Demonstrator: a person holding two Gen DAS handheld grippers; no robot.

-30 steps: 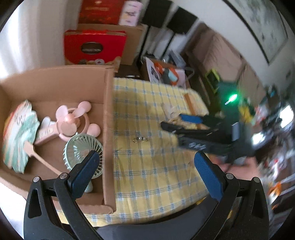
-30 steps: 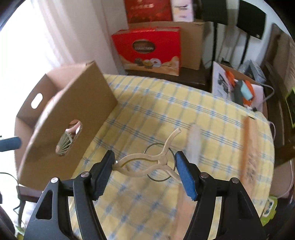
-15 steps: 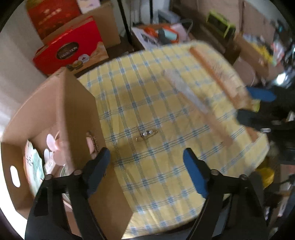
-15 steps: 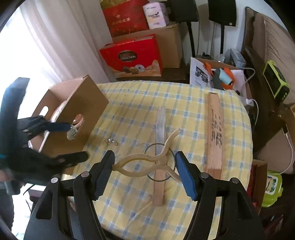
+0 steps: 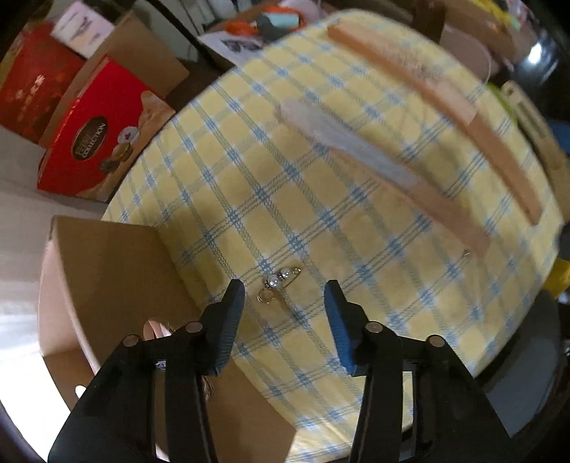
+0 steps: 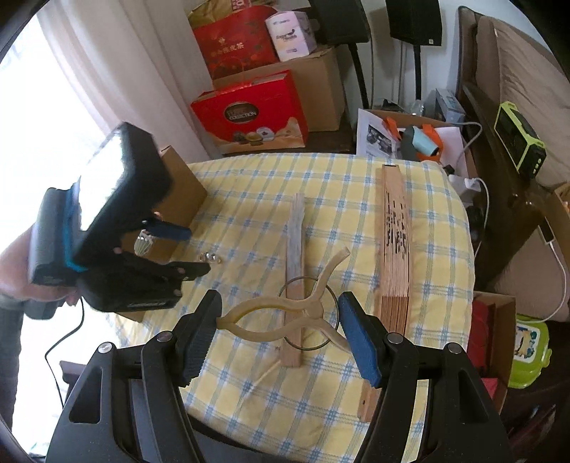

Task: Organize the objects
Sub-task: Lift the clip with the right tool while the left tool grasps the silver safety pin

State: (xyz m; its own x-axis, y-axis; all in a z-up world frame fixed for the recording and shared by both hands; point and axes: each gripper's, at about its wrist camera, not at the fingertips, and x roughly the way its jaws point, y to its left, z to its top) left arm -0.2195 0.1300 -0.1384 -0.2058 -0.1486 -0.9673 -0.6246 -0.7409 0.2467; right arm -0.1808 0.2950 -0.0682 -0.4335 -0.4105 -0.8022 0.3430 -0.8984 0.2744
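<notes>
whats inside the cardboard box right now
Through the cardboard box handle cutout, only a sliver of a green ribbed fan shows. Its walls cover everything else inside.

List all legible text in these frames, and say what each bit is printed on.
"COLLECTION": dark oval label on the red chocolate gift box beside the table, also readable in the left wrist view.
Gold characters on the red paper bag: too small to read.
Print on the white tissue pack: blurred.
Black writing on the folded wooden fan: unreadable.

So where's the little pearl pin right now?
In the left wrist view the pearl pin lies on the checked tablecloth, just beside the cardboard box.
</notes>
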